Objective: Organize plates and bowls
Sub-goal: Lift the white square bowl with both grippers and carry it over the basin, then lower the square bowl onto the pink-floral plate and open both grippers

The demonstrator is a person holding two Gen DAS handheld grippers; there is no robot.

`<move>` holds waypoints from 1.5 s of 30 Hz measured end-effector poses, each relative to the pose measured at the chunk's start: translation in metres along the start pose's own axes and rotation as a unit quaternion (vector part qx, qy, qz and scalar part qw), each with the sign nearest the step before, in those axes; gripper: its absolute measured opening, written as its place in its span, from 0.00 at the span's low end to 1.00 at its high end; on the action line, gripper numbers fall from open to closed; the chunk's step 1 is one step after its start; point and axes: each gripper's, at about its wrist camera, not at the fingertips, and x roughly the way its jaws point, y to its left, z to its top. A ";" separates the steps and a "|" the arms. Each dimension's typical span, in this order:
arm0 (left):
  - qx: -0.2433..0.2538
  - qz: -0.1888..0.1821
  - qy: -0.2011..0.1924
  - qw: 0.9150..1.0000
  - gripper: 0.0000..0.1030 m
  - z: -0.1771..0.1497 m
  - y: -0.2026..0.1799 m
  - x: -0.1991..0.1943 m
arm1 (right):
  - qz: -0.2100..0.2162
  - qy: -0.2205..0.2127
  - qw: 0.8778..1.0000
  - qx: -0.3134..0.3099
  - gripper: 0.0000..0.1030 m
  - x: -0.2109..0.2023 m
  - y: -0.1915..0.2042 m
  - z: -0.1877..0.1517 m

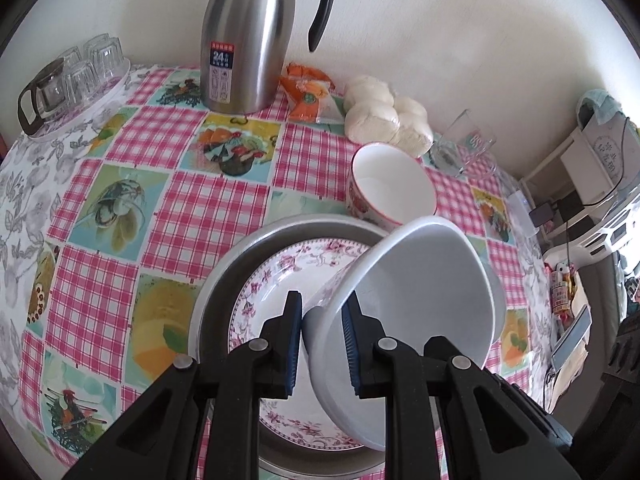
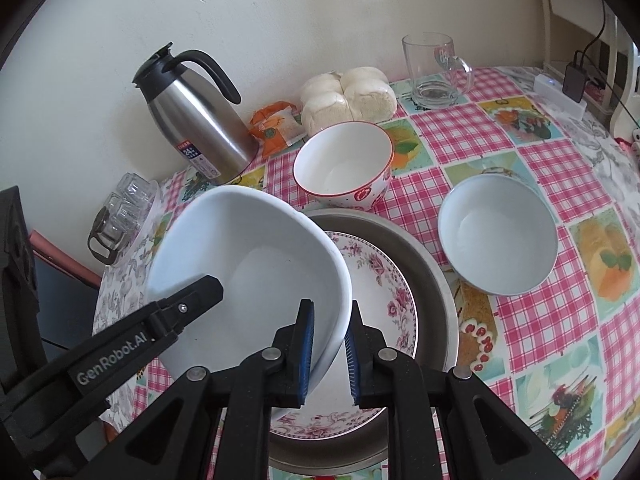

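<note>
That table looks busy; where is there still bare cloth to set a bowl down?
The widest bare stretch of tablecloth lies between the tray of glasses, the steel jug and the metal pan. Crowded: the back edge, where snack packet, buns, glass mug and red-rimmed bowl cluster.

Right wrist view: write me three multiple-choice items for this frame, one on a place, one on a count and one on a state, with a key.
1. The floral plate lies: A in the metal pan; B on the floor; C atop a bowl.
2. Bowls in view: A one; B three; C five.
3. The held bowl is: A tilted, clamped at its rim by both tools; B upside down; C stacked inside another bowl.
Key: A, the pan rings the plate. B, there are the held bowl, the red-rimmed bowl and the plain bowl. A, the left tool and the right tool each pinch its rim.
</note>
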 end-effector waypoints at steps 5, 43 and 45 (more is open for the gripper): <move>-0.005 0.010 0.009 1.000 0.20 0.000 0.001 0.008 | -0.005 0.011 1.000 -0.004 0.18 0.007 0.000 0.001; -0.013 0.078 0.023 0.997 0.20 0.000 -0.012 0.049 | 0.031 0.076 0.997 0.012 0.22 0.048 -0.027 0.012; -0.013 0.080 0.022 0.996 0.20 0.000 -0.013 0.049 | 0.032 0.076 0.997 0.012 0.22 0.048 -0.027 0.012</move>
